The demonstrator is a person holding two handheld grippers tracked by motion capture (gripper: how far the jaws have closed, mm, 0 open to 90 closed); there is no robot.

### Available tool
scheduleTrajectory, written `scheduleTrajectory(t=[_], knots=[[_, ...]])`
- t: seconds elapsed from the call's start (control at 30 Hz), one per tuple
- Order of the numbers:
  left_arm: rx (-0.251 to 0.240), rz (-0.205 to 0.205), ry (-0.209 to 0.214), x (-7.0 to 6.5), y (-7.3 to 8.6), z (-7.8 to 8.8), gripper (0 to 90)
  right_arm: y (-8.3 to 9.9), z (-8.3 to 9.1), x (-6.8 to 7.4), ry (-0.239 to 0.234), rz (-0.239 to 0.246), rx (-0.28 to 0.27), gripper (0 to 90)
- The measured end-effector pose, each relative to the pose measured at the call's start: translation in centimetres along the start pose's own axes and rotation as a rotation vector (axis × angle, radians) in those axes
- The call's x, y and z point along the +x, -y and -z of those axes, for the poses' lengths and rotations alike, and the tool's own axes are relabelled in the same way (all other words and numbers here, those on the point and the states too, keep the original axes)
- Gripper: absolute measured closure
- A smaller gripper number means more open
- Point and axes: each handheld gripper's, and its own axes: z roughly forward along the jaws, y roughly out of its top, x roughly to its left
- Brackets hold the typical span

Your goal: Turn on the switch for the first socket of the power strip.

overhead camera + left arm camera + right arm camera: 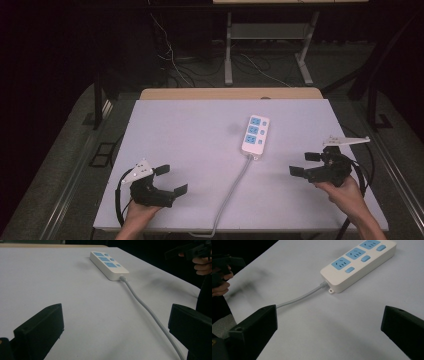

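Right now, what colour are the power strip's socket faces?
Blue, on the white power strip; clearest in the right gripper view.

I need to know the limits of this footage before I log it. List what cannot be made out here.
- Cable of the power strip: its far end drops over the table front edge, high view; plug unseen.
- Switch positions: too small in the high view, unclear in both gripper views.
- Left gripper and right gripper: parts inside the hands are covered.

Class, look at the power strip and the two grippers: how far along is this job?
Nothing looks done: the white three-socket power strip lies untouched, its grey cable trailing off the table. In hand: nothing; the left gripper and right gripper are open, apart from it. Everything remains.
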Motion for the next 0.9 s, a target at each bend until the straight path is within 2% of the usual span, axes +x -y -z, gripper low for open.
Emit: scheduleTrajectory(t=[0.5, 0.9], knots=[[0.013, 0.0, 0.0, 0.0, 0.1, -0.1, 0.0, 3.5, 0.0, 0.2, -0.005, -0.019, -0.02, 0.2], [0.02, 0.003, 0.0, 0.1, 0.1, -0.2, 0.0, 6.2, -0.7, 0.7, -0.003, -0.007, -0.031, 0.2]])
